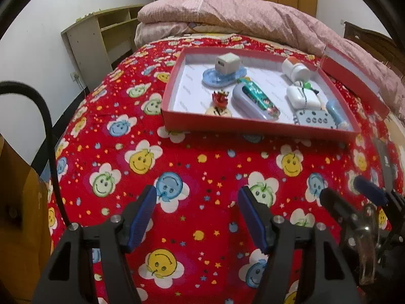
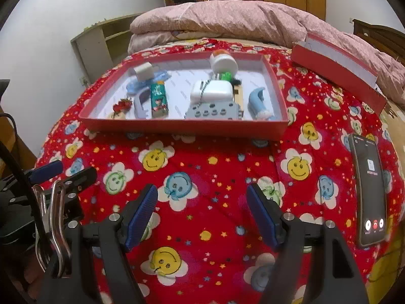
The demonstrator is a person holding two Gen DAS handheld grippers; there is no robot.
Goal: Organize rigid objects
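Observation:
A shallow red box (image 1: pixel 253 126) (image 2: pixel 182 126) with a white inside lies on the red smiley bedspread. It holds a white cube charger (image 1: pixel 227 63) (image 2: pixel 143 72), a white bottle (image 1: pixel 296 69) (image 2: pixel 224 63), a white case (image 1: pixel 301 96) (image 2: pixel 212 91), a teal packet (image 1: pixel 258 96) (image 2: pixel 158 98), a grey block (image 1: pixel 314 120) (image 2: pixel 212 111) and a red trinket (image 1: pixel 220 98) (image 2: pixel 122 105). My left gripper (image 1: pixel 197 217) is open and empty, well short of the box. My right gripper (image 2: pixel 202 215) is open and empty, beside the left one.
A phone (image 2: pixel 368 190) with a lit screen lies on the bedspread at the right. The red box lid (image 1: pixel 351 76) (image 2: pixel 336 68) lies behind the box at the right. A folded pink quilt (image 1: pixel 240 17) (image 2: pixel 227 20) is at the back. A shelf unit (image 1: pixel 101 35) stands by the wall.

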